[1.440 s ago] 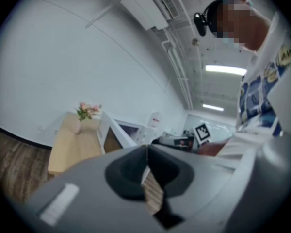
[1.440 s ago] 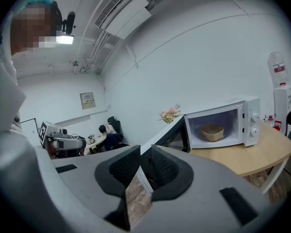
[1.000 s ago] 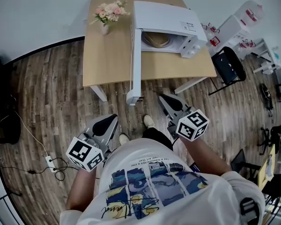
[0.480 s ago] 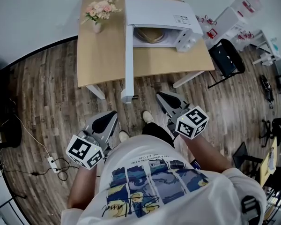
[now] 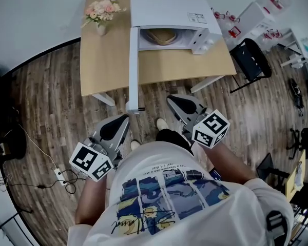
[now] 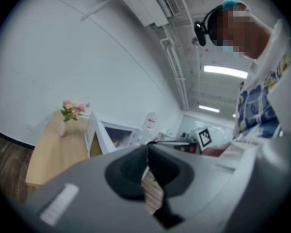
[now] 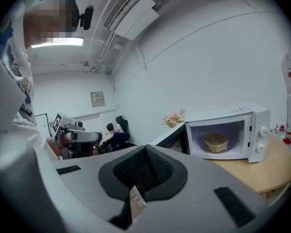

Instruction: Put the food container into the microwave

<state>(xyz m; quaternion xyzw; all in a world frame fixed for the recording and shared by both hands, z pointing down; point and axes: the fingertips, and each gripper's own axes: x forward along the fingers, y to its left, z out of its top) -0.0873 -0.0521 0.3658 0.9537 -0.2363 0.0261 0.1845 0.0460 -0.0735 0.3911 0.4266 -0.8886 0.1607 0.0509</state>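
As the container (image 7: 216, 142) sits inside the microwave (image 5: 167, 9), only shutting the door (image 5: 133, 65) seems left; left tool (image 5: 119, 123) and right tool (image 5: 175, 102) are pressed together, empty.

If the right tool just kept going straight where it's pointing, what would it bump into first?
Most likely the open microwave door, which sticks out past the table edge toward the right tool; depth is hard to judge.

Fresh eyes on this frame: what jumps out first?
The white microwave stands on the wooden table with its door swung wide open and a tan food container already inside. Pink flowers stand at the table's far left corner. The left tongs and right tongs are shut and empty, held low, short of the table.
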